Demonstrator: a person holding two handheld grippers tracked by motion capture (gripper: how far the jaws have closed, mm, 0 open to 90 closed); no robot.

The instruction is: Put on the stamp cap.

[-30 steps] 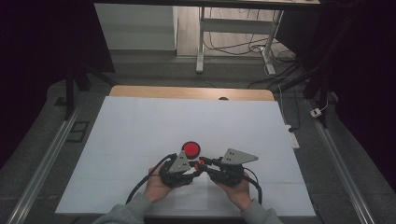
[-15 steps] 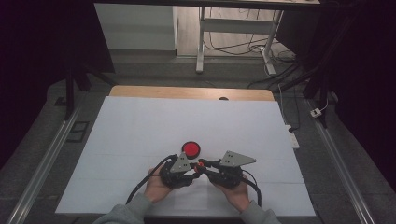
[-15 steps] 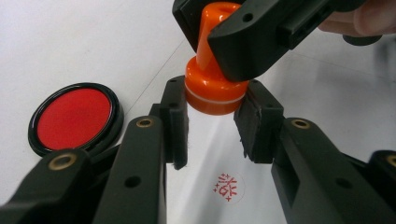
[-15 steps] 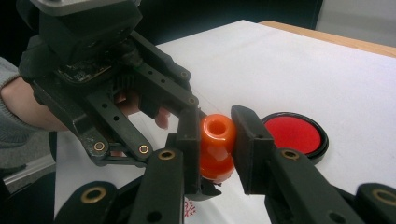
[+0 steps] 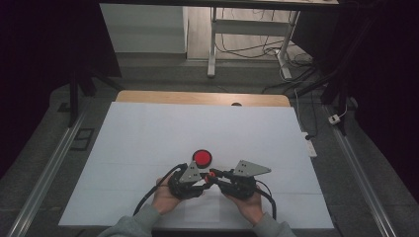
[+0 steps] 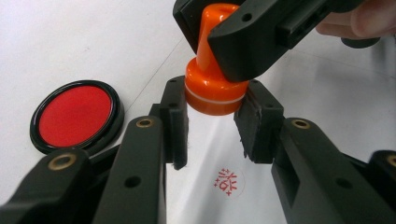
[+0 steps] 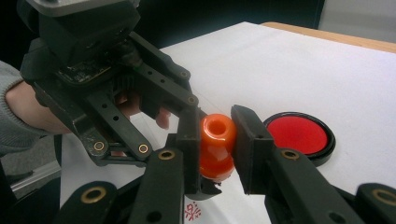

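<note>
An orange stamp [image 6: 212, 88] with a knob handle hangs just above the white sheet, held from both sides. My left gripper [image 6: 215, 100] is shut on its round base, while my right gripper [image 7: 215, 135] is shut on the orange stamp's [image 7: 217, 140] handle from above. In the high view the two grippers meet near the table's front edge, left gripper [image 5: 197, 178] and right gripper [image 5: 221, 177], with the stamp [image 5: 211, 174] between them. A round red ink pad [image 5: 202, 157] in a black rim lies just beyond them. Under the stamp, a red stamped print [image 6: 227, 181] marks the sheet.
The white sheet [image 5: 148, 133] covers most of the wooden table [image 5: 197, 98]. Metal rails [image 5: 44, 173] run along both sides. Black cables [image 5: 148, 197] trail from the grippers toward the front edge. Both of the person's hands rest low at the near edge.
</note>
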